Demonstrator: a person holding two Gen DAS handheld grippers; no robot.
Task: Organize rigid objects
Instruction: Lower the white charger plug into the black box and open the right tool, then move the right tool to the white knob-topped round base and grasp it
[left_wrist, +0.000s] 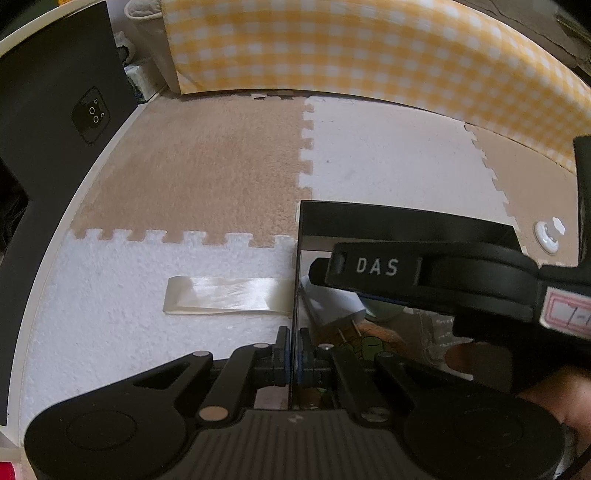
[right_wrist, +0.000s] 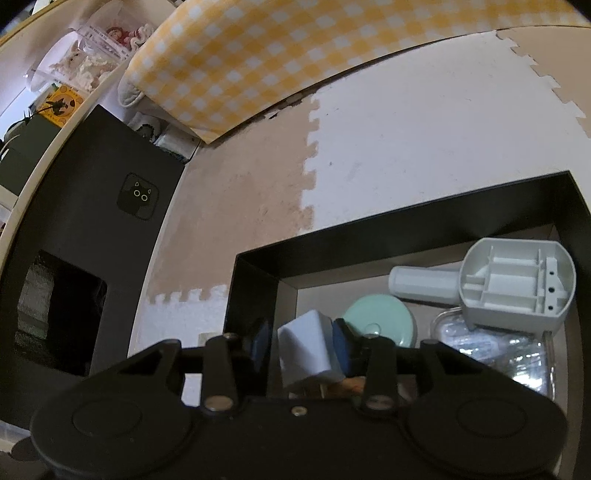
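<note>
Currently, the left gripper is pinching the thin near wall of the glossy black rectangular storage box, its jaws drawn narrow on either side of that wall, apparently to steady the box against the foam puzzle-mat floor while the other hand loads it. The right gripper is reaching into the box from above, and its jaws are holding the small white cube-shaped plug charger between the blue pads; in the left view the charger's two metal prongs are pointing downward, so it is hanging above the box floor rather than resting on it, by the look of things.

Already lying inside the box are a round mint-green lidded case, a pale grey ribbed plastic handle part and a clear plastic container, the grey part leaning over the clear one. The free space is sitting at the near left corner, which is probably why the charger is being brought down there.

Outside the box, a flat translucent white strip is lying on the mat just beside the left wall, and a small white round knob is sitting apart on the far side; both appear to be awaiting sorting.
</note>
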